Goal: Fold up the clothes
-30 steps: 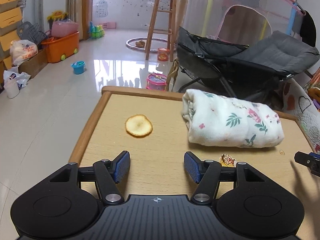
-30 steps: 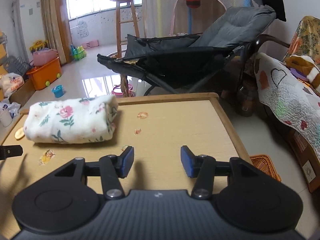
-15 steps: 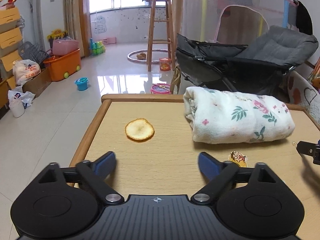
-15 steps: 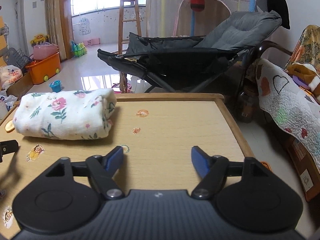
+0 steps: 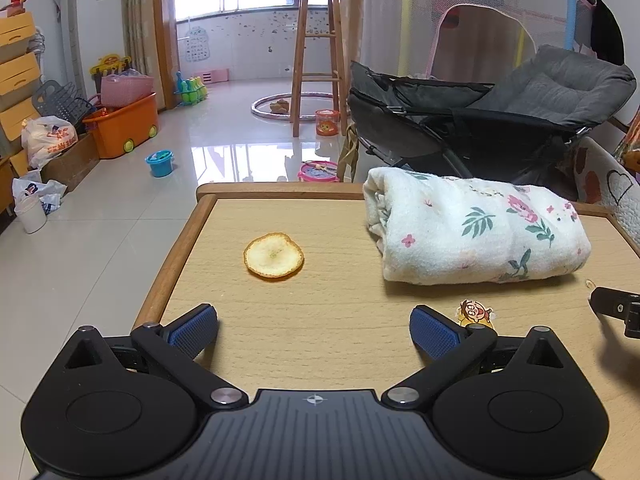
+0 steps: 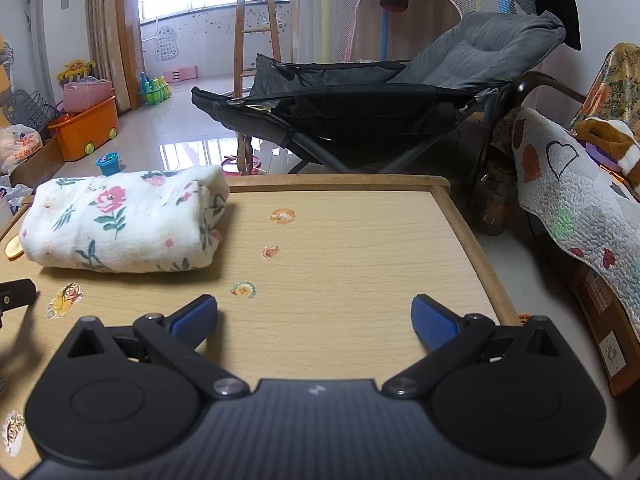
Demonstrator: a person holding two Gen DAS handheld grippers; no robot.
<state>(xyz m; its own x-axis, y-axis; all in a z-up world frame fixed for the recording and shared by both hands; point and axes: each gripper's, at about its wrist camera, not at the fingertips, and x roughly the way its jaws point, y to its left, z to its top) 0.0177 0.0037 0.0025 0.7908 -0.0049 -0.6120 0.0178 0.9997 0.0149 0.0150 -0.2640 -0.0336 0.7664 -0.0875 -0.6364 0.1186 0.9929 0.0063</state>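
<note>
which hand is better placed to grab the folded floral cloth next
Hard to call, slightly the left tongs: the floral cloth lies just ahead to their right. From the right tongs it sits further aside. Both are opening, nothing between them.

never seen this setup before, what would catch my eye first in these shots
The folded floral cloth lying at the far side of the wooden table draws the eye first. A round orange peel sits alone to its left. Both hand-held grippers, left and right, are opening over bare wood, holding nothing.
</note>
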